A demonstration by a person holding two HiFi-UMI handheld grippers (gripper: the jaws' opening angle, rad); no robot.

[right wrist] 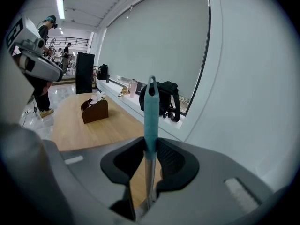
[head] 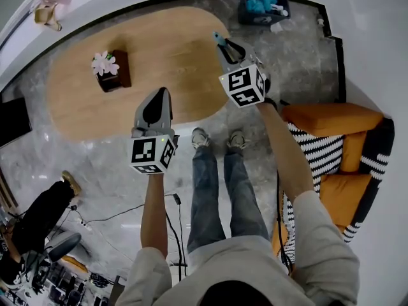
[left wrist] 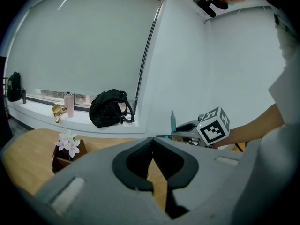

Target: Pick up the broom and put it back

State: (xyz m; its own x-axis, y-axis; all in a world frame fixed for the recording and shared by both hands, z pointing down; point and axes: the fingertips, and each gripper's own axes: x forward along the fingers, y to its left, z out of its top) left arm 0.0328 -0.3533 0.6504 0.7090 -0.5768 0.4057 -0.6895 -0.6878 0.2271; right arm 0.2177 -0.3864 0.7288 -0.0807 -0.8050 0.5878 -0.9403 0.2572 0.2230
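The broom shows only as its handle: a teal grip (right wrist: 150, 111) over a metal shaft, standing up between the pads in the right gripper view. My right gripper (right wrist: 150, 149) is shut on that handle. In the head view the right gripper (head: 224, 46) hangs over the near right edge of the wooden table, and the teal handle end (head: 218, 39) pokes out past its tips. The broom's head is hidden. My left gripper (head: 162, 94) is lower left over the table's near edge, its jaws (left wrist: 152, 143) shut with nothing between them. From there I see the right gripper (left wrist: 206, 128) to the right.
An oval wooden table (head: 159, 50) carries a brown tissue box with white flowers (head: 111, 70). An orange and striped sofa (head: 338, 152) stands right. A dark bin with blue things (head: 264, 5) is at the far wall. A black backpack (left wrist: 110, 108) lies on the windowsill. Cables and another person's legs (head: 38, 218) are lower left.
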